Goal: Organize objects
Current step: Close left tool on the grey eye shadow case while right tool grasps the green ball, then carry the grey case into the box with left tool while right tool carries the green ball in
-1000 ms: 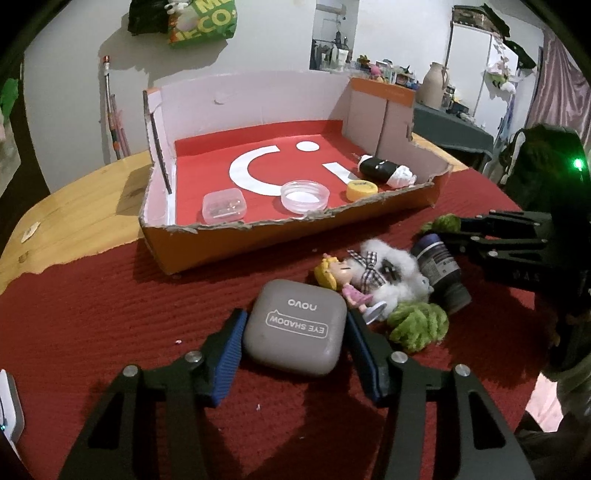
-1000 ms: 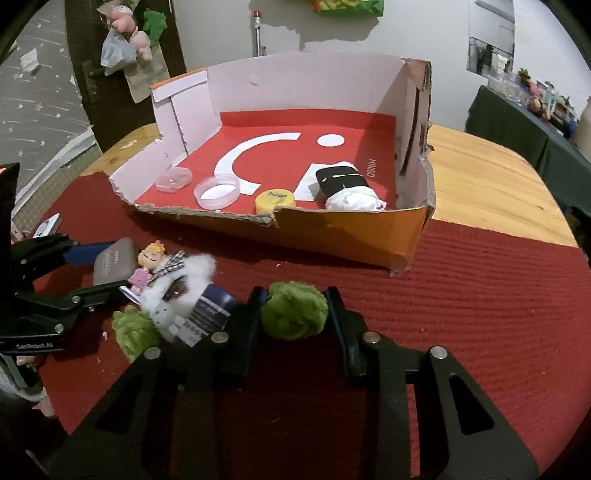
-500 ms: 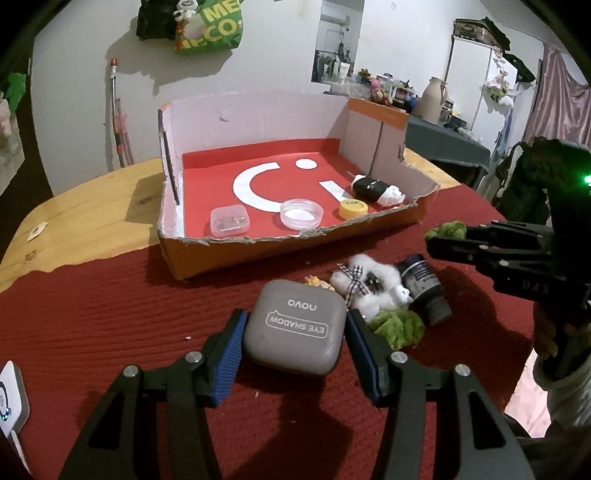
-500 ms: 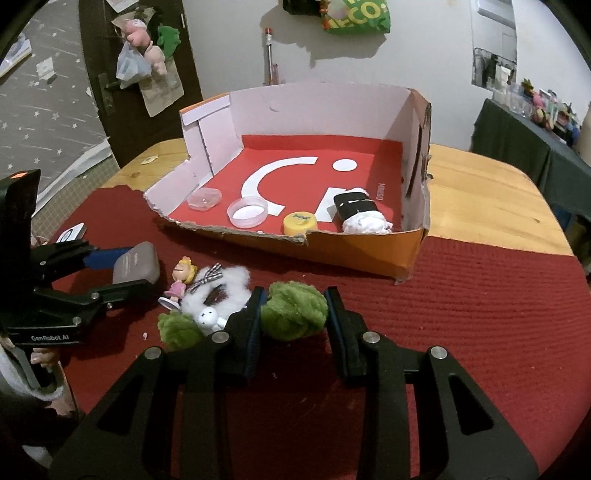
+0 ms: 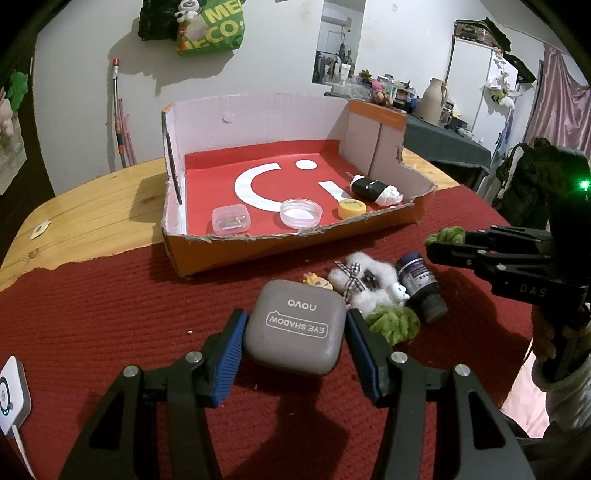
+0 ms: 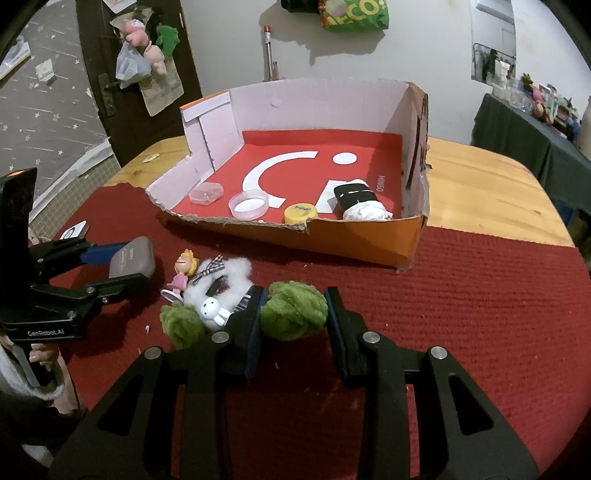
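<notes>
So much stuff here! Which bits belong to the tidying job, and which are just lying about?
Job:
eye shadow case in left gripper
green pom-pom in right gripper
box
doll
white fluff
dark bottle
second pom-pom

Lying about:
green bag
jug
white device

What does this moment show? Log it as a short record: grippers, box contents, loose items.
left gripper: shut on eye shadow case
right gripper: shut on green pompom
box: square clear case, round clear dish, yellow lid, black-and-white roll
loose on red cloth: doll, white fluff, second green pompom, dark bottle
</notes>
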